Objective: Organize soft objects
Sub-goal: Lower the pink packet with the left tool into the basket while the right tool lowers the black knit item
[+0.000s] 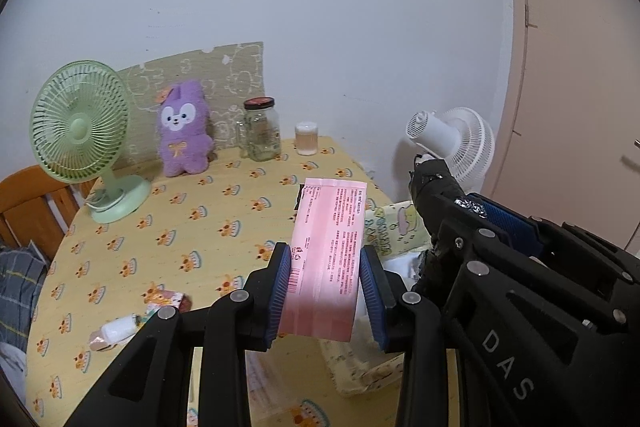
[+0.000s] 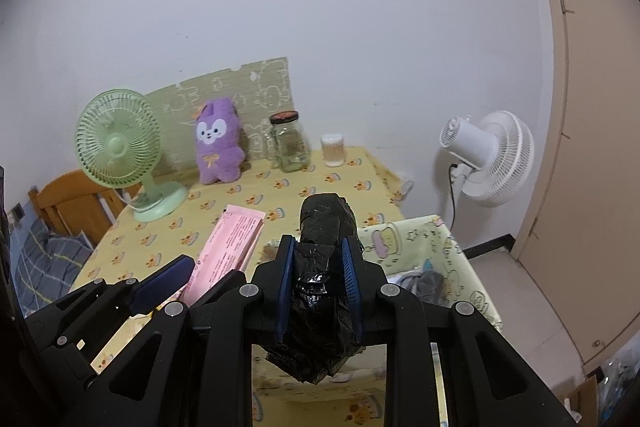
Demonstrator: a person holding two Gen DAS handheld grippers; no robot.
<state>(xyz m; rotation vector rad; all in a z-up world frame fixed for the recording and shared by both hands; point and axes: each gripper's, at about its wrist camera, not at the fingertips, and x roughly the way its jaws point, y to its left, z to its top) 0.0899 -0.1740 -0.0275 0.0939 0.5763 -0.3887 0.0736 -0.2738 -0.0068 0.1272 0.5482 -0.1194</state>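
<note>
On the yellow table (image 1: 192, 203) stand two fans, while the left gripper (image 1: 326, 283) pinches one pink packet (image 1: 328, 251) and the right gripper (image 2: 319, 287) one black bundle (image 2: 322, 267).

1. Red print on the pink packet (image 1: 326, 259) is too small to read.
2. The right gripper (image 1: 460, 211) hides much of the yellow bin (image 1: 394, 227).
3. The bin's contents show only as grey and white scraps.
4. The wooden chair (image 2: 68, 203) sits half hidden behind the green fan (image 2: 120, 147).
</note>
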